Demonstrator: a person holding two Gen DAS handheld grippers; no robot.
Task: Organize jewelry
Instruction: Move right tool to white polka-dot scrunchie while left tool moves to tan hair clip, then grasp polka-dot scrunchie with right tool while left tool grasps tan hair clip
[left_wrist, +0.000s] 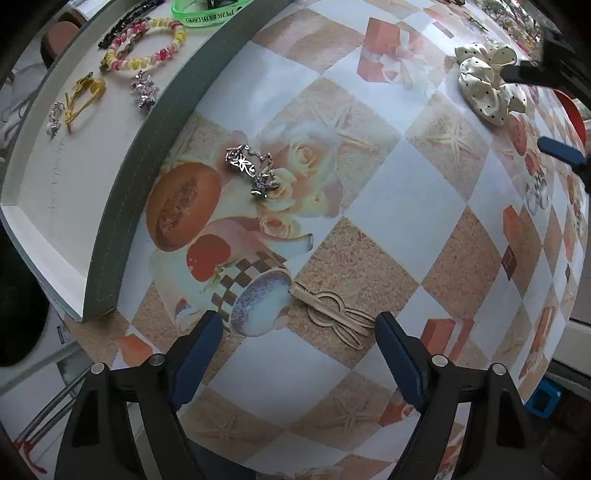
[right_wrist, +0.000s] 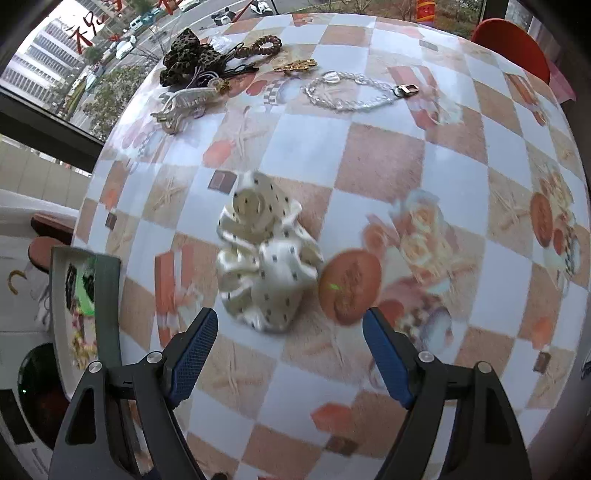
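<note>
My left gripper (left_wrist: 295, 339) is open and empty above the table, with a beige hair clip (left_wrist: 334, 317) lying between its fingertips. A silver chain with charms (left_wrist: 251, 170) lies further ahead. The green-edged tray (left_wrist: 122, 206) at the left holds a braided bracelet (left_wrist: 147, 44), a yellow ribbon piece (left_wrist: 83, 94) and a silver brooch (left_wrist: 144, 88). My right gripper (right_wrist: 290, 339) is open and empty just before a cream polka-dot scrunchie (right_wrist: 264, 254). The scrunchie also shows in the left wrist view (left_wrist: 487, 85), with the right gripper (left_wrist: 535, 107) by it.
At the far side of the table lie a leopard-print scrunchie (right_wrist: 184, 59), a brown spiral hair tie (right_wrist: 264, 46), a silver hair claw (right_wrist: 181, 105), a gold clip (right_wrist: 295, 65) and a clear bead chain (right_wrist: 351, 92). The tray's corner (right_wrist: 107, 295) stands at the left. An orange chair (right_wrist: 513, 48) stands beyond the table.
</note>
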